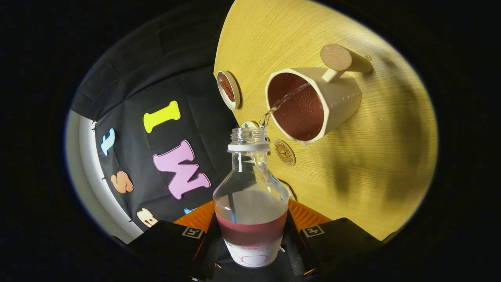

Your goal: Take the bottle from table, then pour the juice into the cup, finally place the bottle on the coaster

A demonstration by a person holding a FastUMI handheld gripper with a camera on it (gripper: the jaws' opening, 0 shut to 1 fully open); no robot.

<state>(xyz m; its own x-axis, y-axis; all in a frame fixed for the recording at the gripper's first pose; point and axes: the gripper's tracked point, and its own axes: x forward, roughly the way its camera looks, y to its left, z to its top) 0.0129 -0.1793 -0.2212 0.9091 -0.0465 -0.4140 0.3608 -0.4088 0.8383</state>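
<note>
The tongs (252, 250) held the bottle (251, 203) by its lower body, one finger pressed on each side at the label. The bottle was tipped, its open neck just short of the cup (313, 103) on the worktop (372, 156), and a thin clear stream ran from the mouth into the cup. The coaster (228, 89) lay beyond, apart from the cup. The bottle looked like smooth clear plastic (likely slippery and a little yielding), and roughly half full, so moderately light. Low on the labelled waist seemed the soundest place to hold it.
</note>
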